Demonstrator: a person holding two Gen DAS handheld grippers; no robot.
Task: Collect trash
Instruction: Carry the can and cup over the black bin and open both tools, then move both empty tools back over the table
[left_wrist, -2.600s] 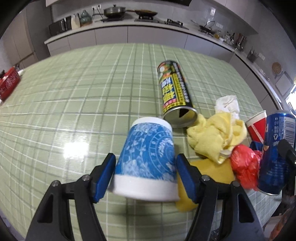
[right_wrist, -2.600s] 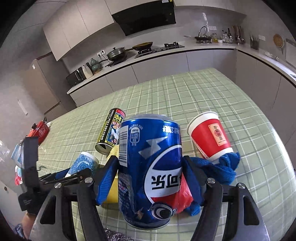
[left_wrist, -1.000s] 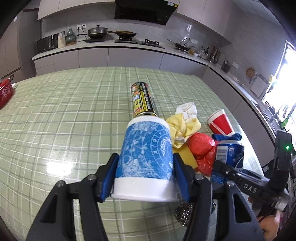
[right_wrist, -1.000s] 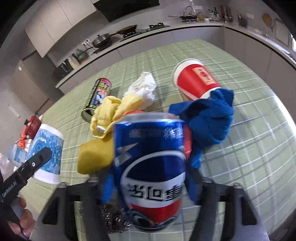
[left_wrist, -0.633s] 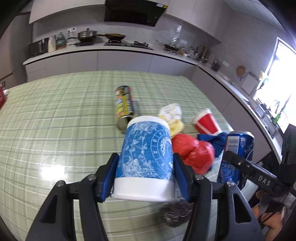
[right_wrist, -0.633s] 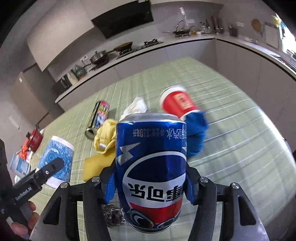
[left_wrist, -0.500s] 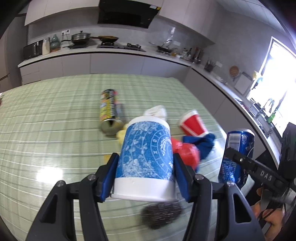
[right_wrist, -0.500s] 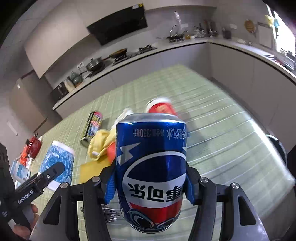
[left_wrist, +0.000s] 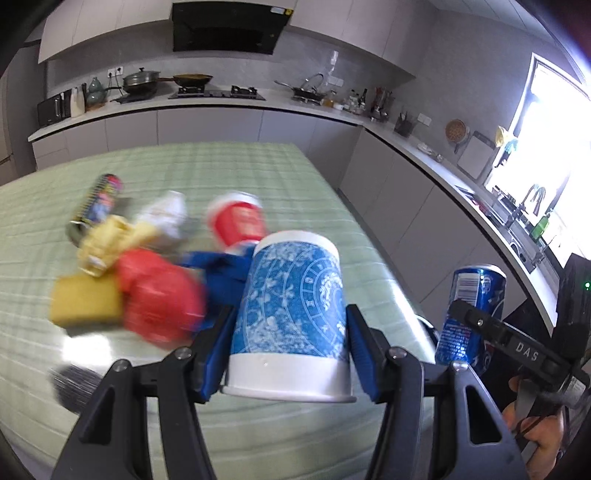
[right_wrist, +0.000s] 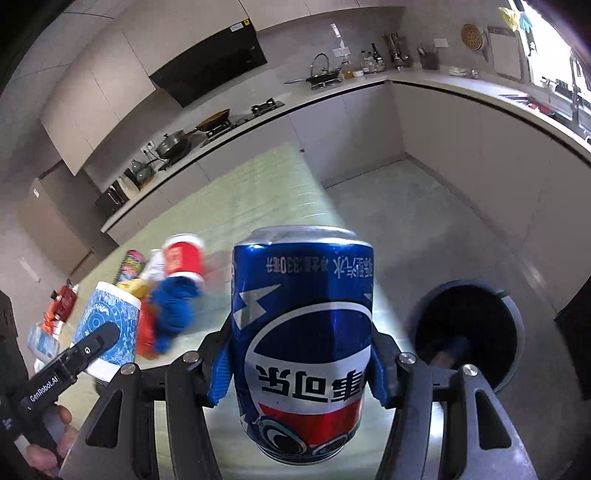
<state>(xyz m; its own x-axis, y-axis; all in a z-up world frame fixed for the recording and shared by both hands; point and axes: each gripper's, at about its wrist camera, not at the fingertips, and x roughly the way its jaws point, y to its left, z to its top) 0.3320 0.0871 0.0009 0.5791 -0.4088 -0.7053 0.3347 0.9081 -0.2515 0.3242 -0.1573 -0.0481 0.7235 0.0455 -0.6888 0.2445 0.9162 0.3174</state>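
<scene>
My left gripper (left_wrist: 288, 350) is shut on a blue-and-white paper cup (left_wrist: 291, 314), held upside down above the table's right edge. My right gripper (right_wrist: 301, 365) is shut on a blue Pepsi can (right_wrist: 303, 332), held upside down off the table, left of a round black trash bin (right_wrist: 467, 332) on the floor. The can also shows in the left wrist view (left_wrist: 469, 314), and the cup shows in the right wrist view (right_wrist: 107, 325). Trash left on the green checked table (left_wrist: 221, 170): a red cup (left_wrist: 240, 221), blue cloth (left_wrist: 221, 273), red bag (left_wrist: 159, 295), yellow sponge (left_wrist: 85, 306), yellow cloth (left_wrist: 110, 236), white tissue (left_wrist: 166, 210) and a spray can (left_wrist: 98, 203).
A steel scourer (left_wrist: 74, 384) lies near the table's front edge. A kitchen counter (left_wrist: 184, 103) with pots runs behind the table and along the right wall. Grey floor (right_wrist: 424, 229) surrounds the bin. A red object (right_wrist: 61, 299) sits at the table's far left.
Both grippers have swung right with their loads. The trash pile has slid left in both views. The bin on the floor has come into the right wrist view.
</scene>
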